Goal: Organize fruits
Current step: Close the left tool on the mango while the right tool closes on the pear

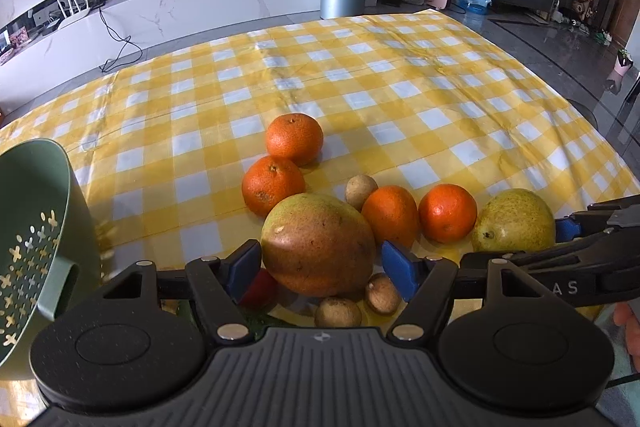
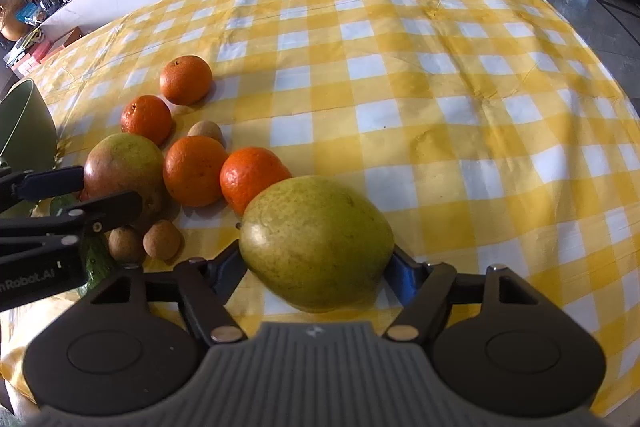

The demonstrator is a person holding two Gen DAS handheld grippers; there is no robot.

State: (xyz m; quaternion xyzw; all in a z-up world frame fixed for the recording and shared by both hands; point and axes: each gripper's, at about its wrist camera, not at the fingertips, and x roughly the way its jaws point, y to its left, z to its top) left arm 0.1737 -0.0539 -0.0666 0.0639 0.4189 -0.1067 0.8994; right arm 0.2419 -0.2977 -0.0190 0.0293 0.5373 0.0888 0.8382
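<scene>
As both tilt down: L gripper (image 1: 320, 263) straddles mango (image 1: 318, 243) | R gripper (image 2: 316, 267) prob. touching pear (image 2: 316, 243)

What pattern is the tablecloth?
Yellow and white checks on the tablecloth; clearest in the right wrist view.

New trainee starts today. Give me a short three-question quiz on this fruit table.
1. How many oranges lie on the checked cloth?
2. Which fruit sits inside the right gripper? A) orange B) green pear C) small brown fruit
3. True or false: the left gripper is shut tight.
Key: 1. Four. 2. B. 3. False: it is open around the reddish pear.
</scene>
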